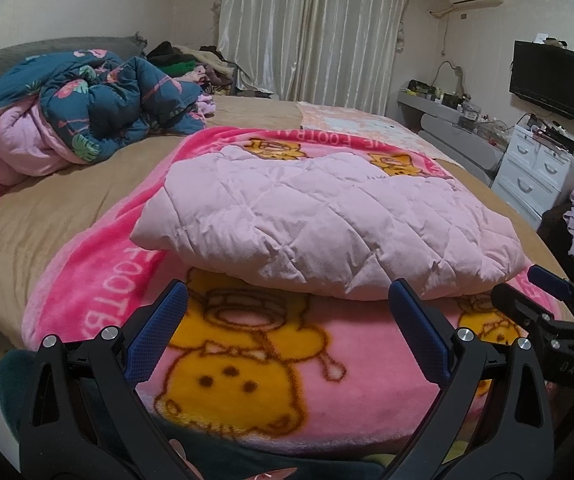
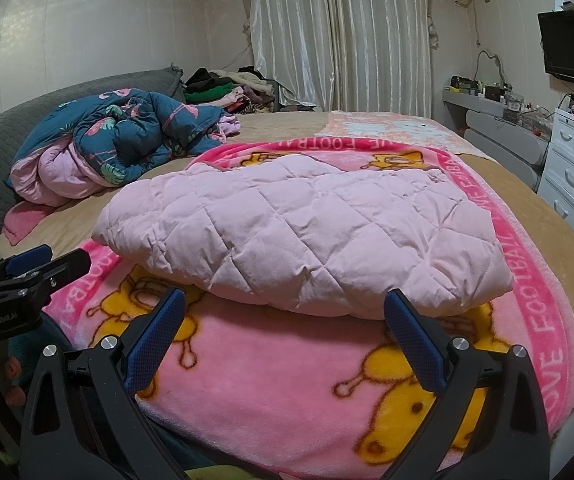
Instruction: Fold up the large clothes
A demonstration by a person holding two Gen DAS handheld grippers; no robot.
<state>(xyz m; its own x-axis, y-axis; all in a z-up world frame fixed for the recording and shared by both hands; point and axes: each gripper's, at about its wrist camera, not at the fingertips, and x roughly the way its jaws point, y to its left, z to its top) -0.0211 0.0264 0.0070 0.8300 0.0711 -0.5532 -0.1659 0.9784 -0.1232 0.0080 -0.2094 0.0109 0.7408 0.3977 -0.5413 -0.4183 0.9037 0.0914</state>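
Both grippers hover with fingers wide apart, left gripper (image 1: 287, 300) and right gripper (image 2: 285, 308), just short of the folded pink quilted garment (image 1: 327, 224) lying on the cartoon fleece blanket (image 1: 247, 360). Best approach: pinch both near corners evenly, lift together.

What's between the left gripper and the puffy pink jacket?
Only the pink cartoon fleece blanket lies between the open left gripper and the folded pale pink quilted jacket, seen in the left wrist view.

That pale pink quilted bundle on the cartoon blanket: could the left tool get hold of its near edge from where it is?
Probably yes. The left tool is open, its fingers straddling the near edge of the pink quilted bundle, with only the cartoon blanket below and nothing between.
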